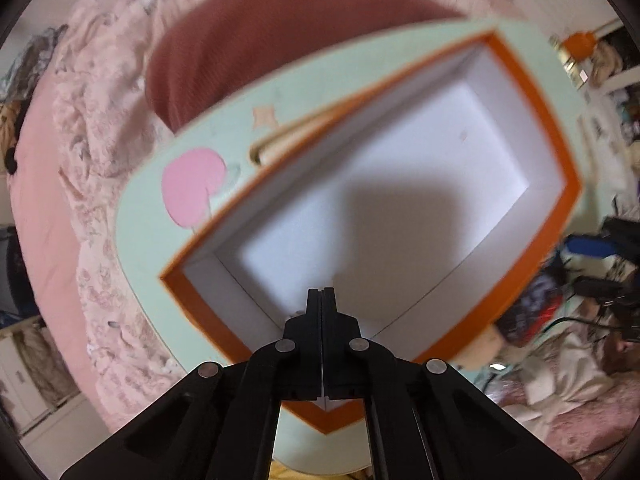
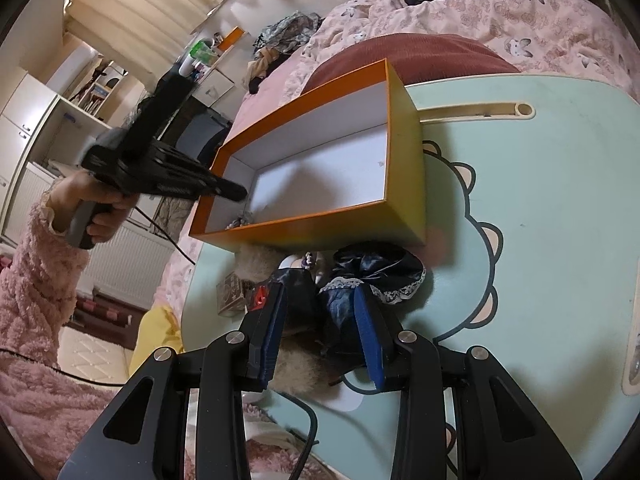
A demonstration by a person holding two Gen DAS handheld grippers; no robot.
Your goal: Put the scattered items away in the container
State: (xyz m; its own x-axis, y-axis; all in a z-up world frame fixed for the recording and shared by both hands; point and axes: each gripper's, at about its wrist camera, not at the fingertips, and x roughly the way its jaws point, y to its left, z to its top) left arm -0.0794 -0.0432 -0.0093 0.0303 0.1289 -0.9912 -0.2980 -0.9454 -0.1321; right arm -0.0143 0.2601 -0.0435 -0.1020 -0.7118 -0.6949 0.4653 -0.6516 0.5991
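Black jaws of the left hand-held gripper [image 1: 321,292] sit pressed together w/ nothing between them, pointing down over the orange box [image 1: 536,120]. Box stands open on the mint-green desk [image 1: 152,240]; white inside, a small item [image 2: 239,222] low in one corner. Right hand-held gripper [image 2: 320,304] has its blue pads [image 2: 370,336] partly apart around dark lace-trimmed fabric [image 2: 376,272] & a fluffy cream thing [image 2: 298,364], just beside the box; can't tell if the pads press. Small brown box [image 2: 230,292] lies near. Pink fuzzy sleeve [image 2: 36,280] at left
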